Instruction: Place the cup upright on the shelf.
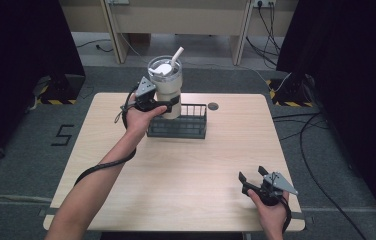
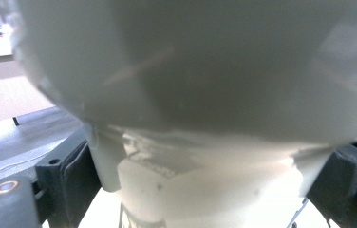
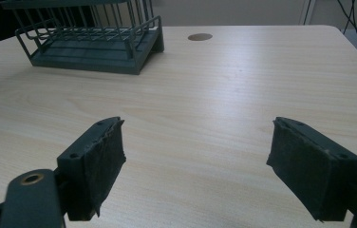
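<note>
A person sits at a light wooden table, holding a two-jaw gripper in each hand. The left gripper has its jaws clamped around the lower body of a cream tumbler, lifted upright above the left end of a dark wire basket. The tumbler carries a lid and a white straw tilted to the right. In the left gripper view, the tumbler's pale wall sits pressed between both jaws. The right gripper rests near the table's front right corner, well apart from the basket, its jaws spread wide with nothing between them, bare tabletop ahead.
</note>
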{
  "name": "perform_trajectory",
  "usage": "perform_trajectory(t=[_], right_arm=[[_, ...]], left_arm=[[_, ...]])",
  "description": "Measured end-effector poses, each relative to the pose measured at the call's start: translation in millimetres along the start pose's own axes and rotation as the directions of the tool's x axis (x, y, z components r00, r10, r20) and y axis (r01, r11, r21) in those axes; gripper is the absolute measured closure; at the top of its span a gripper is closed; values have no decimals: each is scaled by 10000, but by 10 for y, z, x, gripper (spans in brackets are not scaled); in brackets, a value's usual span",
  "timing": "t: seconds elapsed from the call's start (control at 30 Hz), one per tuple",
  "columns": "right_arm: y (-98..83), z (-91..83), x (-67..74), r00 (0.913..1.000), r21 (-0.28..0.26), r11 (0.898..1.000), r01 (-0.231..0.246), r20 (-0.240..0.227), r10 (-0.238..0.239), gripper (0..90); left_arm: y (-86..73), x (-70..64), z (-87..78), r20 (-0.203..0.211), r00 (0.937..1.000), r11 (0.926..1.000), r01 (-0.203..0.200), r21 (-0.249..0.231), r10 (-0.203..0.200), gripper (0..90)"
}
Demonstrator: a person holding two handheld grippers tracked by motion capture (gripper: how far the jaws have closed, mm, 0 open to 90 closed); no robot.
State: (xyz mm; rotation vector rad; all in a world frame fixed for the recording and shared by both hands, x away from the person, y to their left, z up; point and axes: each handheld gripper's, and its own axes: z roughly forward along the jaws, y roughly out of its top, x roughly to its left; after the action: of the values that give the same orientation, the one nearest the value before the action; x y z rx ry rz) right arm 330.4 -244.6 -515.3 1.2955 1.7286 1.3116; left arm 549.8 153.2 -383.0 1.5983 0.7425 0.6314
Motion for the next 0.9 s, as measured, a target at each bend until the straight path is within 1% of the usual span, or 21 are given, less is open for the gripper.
perform_trajectory(t=[0.17, 0.2, 0.3, 0.47, 0.5, 0.53, 0.57, 0.6, 0.73, 0.77, 0.8, 0.83, 0.87, 0.9], right_arm=[[-3, -4, 1, 10000, 13, 10000, -44, -19, 44, 194], [-5, -4, -5, 10000, 12, 10000, 38, -8, -38, 195], [-6, 0, -2, 10000, 22, 10000, 60, -28, -60, 195], [-6, 3, 4, 10000, 45, 10000, 48, -58, -48, 194], [-6, 3, 4, 10000, 45, 10000, 68, -54, -67, 194], [-6, 3, 4, 10000, 45, 10000, 68, -54, -67, 194], [-7, 3, 5, 10000, 46, 10000, 79, -60, -78, 194], [-6, 4, 7, 9999, 52, 9999, 94, -78, -93, 194], [-7, 4, 22, 10000, 73, 10000, 34, -94, -33, 194], [-7, 4, 22, 10000, 73, 10000, 34, -94, -33, 194], [-7, 5, 20, 9999, 65, 10000, 68, -101, -67, 194], [-6, 8, 17, 9999, 54, 9999, 123, -102, -123, 194], [-6, 8, 17, 9999, 54, 9999, 123, -102, -123, 194], [-5, 9, 19, 9999, 47, 9999, 124, -116, -124, 194]], left_arm=[[-40, 14, 32, -107, 9999, 9999, -43, 121, 45, 98], [-59, 20, 46, -106, 9999, 9998, 18, 199, -16, 98], [-82, 32, 66, -129, 9999, 9996, 83, 261, -79, 98], [-110, 31, 97, -153, 9998, 9994, 119, 313, -114, 98], [-116, 21, 112, -145, 9996, 9995, 262, 174, -260, 98], [-116, 21, 112, -145, 9996, 9995, 262, 174, -260, 98], [-108, 52, 109, -188, 9997, 9994, -173, 302, 178, 98], [-119, 34, 120, -207, 9997, 9994, 115, 316, -109, 98], [-152, 30, 143, -275, 9995, 9992, 146, 378, -136, 98], [-160, 55, 150, -304, 9993, 9989, -189, 426, 202, 98], [-183, 23, 171, -320, 9990, 9990, 328, 293, -318, 98], [-214, 33, 184, -353, 9990, 9985, 280, 461, -264, 98], [-214, 33, 184, -353, 9990, 9985, 280, 461, -264, 98], [-246, 34, 200, -360, 9990, 9981, 297, 546, -278, 98]])
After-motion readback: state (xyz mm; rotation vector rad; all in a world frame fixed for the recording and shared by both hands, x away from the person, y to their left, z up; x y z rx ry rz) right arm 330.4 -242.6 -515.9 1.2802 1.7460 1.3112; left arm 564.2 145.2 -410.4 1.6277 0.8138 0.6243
